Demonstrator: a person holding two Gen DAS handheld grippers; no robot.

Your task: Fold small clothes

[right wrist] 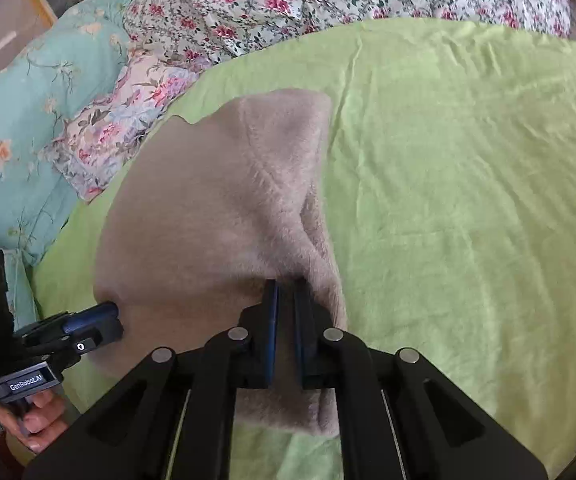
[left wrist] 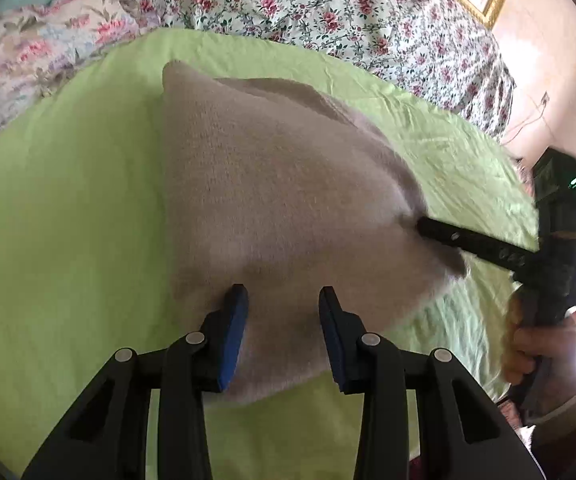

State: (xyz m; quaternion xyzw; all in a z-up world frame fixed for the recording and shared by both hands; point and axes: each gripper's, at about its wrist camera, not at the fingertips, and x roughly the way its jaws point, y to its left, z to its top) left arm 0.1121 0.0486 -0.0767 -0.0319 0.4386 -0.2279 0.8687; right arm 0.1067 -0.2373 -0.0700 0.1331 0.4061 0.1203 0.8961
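While "GenRobot.AI" label (right wrist: 27, 382) shows, right hand-held gripper (right wrist: 284, 300) pinches beige garment (right wrist: 207, 208); left hand-held gripper (left wrist: 283, 296) half-wide astride it.

The left gripper (left wrist: 279, 300) angles downward, its jaws set apart with cloth between the blue pads. The right gripper (right wrist: 285, 300) also slopes downward, jaws pinched nearly together on a fold. A hand (left wrist: 528, 352) grips each handle.

Bright, soft daylight on both views, blowing out to white glare at the right edge of the left wrist view. Fisheye bends the bed (left wrist: 67, 200) and darkens the corners. Motion blur smears the garment (left wrist: 279, 200) edge there; shadows faint.
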